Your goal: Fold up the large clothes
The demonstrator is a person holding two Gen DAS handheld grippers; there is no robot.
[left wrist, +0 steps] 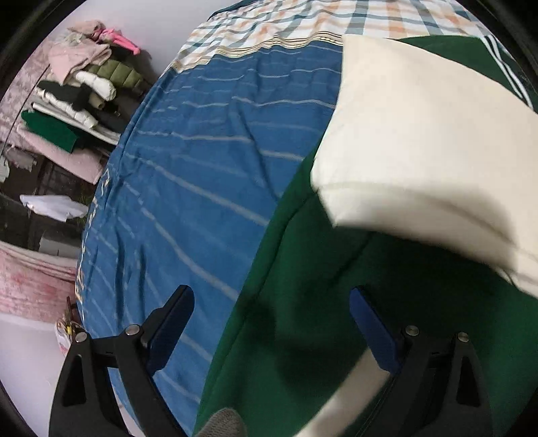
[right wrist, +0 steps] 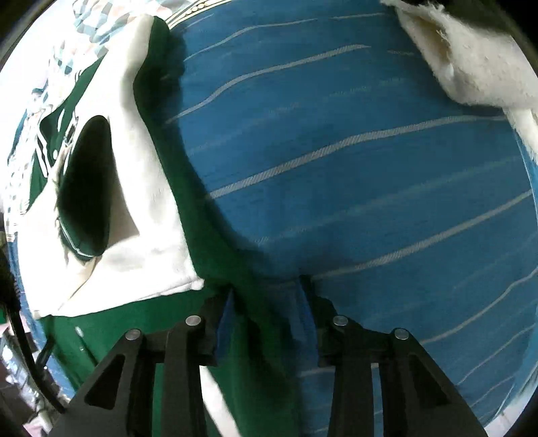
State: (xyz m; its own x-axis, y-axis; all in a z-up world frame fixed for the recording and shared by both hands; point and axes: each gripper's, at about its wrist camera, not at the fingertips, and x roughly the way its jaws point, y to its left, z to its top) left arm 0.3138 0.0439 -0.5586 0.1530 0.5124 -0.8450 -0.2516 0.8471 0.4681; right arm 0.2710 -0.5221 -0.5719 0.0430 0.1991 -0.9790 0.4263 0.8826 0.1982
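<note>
A green jacket with white sleeves lies on a bed with a blue striped sheet. My left gripper hangs open above the jacket's left edge, one finger over the sheet and one over green cloth, with nothing gripped. In the right wrist view the jacket lies at the left, a white sleeve folded over it with its dark green cuff on top. My right gripper points down at the jacket's right edge, its jaws narrow, with bunched green cloth filling the gap between the pads.
A checked cover lies at the far end of the bed. A pile of folded clothes sits beyond the bed's left side. A fluffy white cloth lies on the sheet at the upper right. A grey gloved fingertip shows at the bottom.
</note>
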